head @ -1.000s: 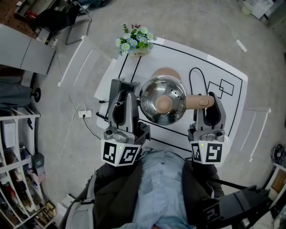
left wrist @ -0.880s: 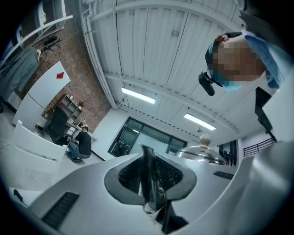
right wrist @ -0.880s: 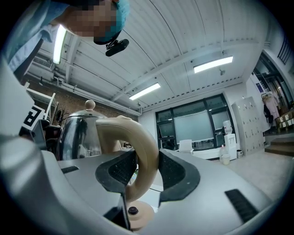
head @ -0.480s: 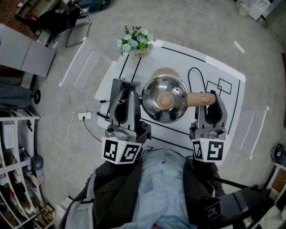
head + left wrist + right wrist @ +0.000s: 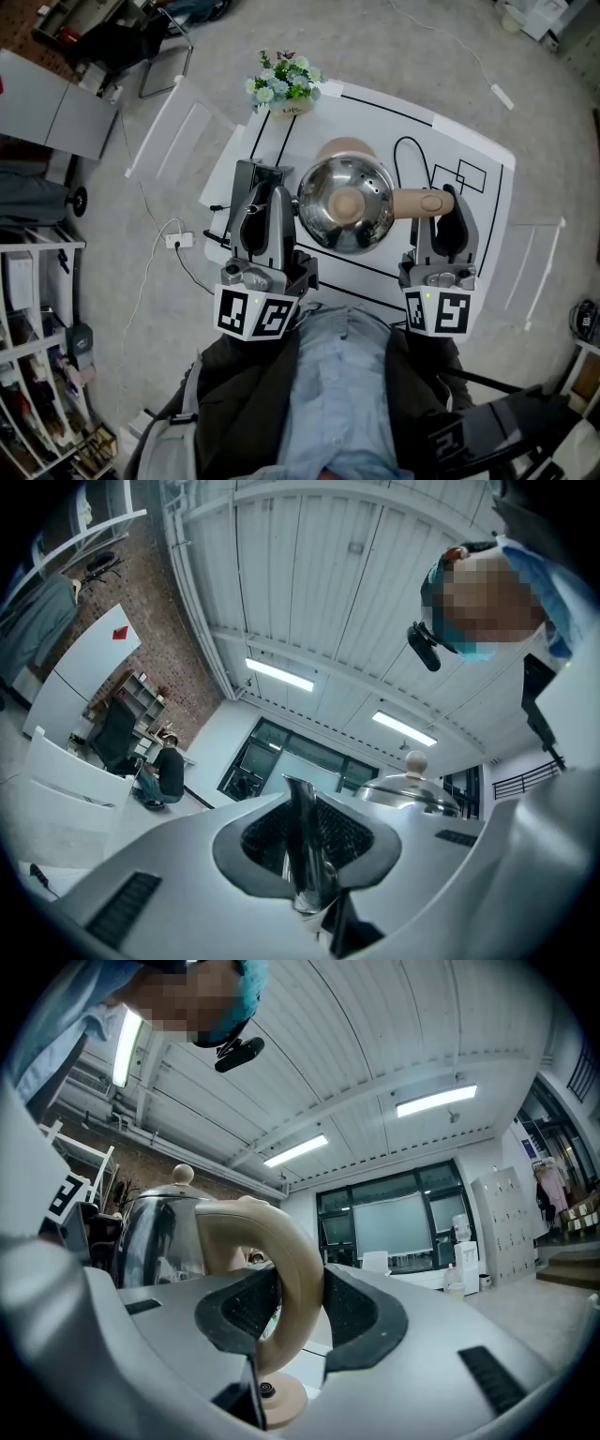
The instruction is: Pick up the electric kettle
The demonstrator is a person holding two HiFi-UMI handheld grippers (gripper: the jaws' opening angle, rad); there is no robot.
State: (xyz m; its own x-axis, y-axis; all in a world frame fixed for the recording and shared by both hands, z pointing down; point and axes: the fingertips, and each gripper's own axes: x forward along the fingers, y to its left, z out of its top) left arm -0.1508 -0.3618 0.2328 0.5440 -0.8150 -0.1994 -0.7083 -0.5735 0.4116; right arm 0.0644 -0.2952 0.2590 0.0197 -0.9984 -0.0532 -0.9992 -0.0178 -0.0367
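Head view: the steel kettle point(image 5: 342, 211) is over the middle of the white desk point(image 5: 473, 141), between the two grippers. Its lid point(image 5: 361, 192) is on, with a beige knob point(image 5: 344, 206) on top, so what is inside cannot be seen. The left gripper point(image 5: 272, 199) reaches to the kettle's left side and the right gripper point(image 5: 448, 204) to the beige handle point(image 5: 420, 202) that sticks out on the right. A round beige base point(image 5: 339, 148) shows just beyond the kettle, and a black cord point(image 5: 405, 155) loops on the desk beside it. Whether the kettle's bottom touches anything I cannot tell. At the far left corner of the desk a small pot point(image 5: 292, 109) holds white and blue flowers point(image 5: 281, 80)

Left gripper view: the fingers point(image 5: 262, 841) are nearly together, clamped on the thin steel spout point(image 5: 305, 846), which stands upright between them. The lid and its knob rise just to the right behind

Right gripper view: the fingers point(image 5: 361, 1316) stand wider, clamped on the curved handle, which arches up between the pads. The shiny kettle body stands to the left with the lid shut
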